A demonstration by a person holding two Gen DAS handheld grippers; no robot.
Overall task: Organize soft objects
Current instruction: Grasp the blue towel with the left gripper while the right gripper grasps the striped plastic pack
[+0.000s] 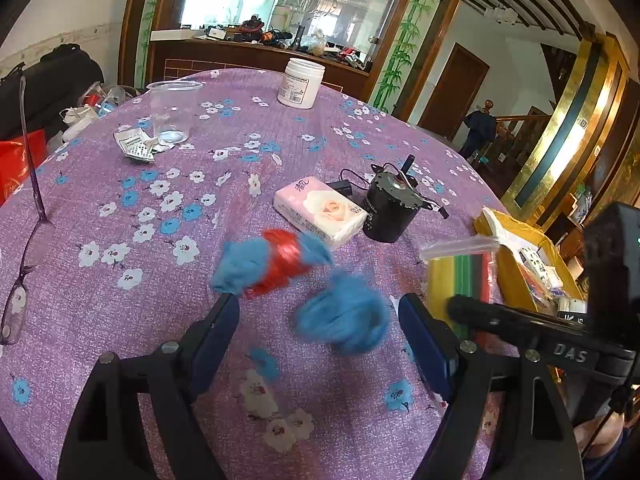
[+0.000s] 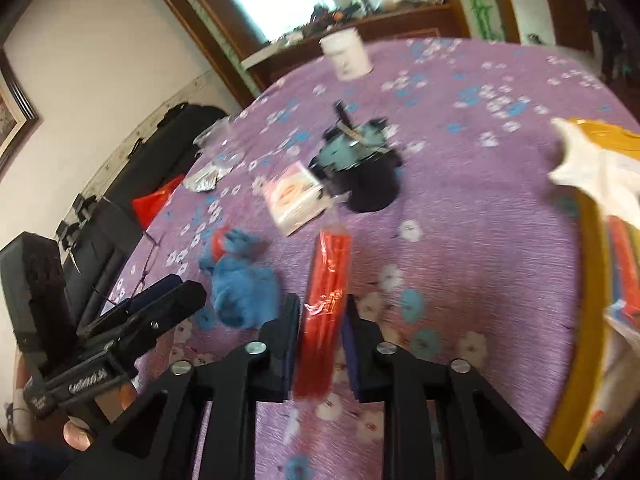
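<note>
Purple cloth (image 1: 120,320): two blue tufts (image 1: 344,316); right tool (image 2: 320,320) clamps red packet (image 2: 326,280), left tool (image 1: 320,312) gapes.

Open left tongs (image 1: 318,316) above blue fluff (image 1: 344,320)

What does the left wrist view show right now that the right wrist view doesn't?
Only the left wrist view: the eyeglasses at the table's left edge, the clear plastic cup, and the open left gripper with only tablecloth between its pads.

Only the right wrist view: the right gripper shut on a red plastic-wrapped pack.

Both: the blue fluffy pieces, the tissue pack, the black motor, the white jar.
</note>
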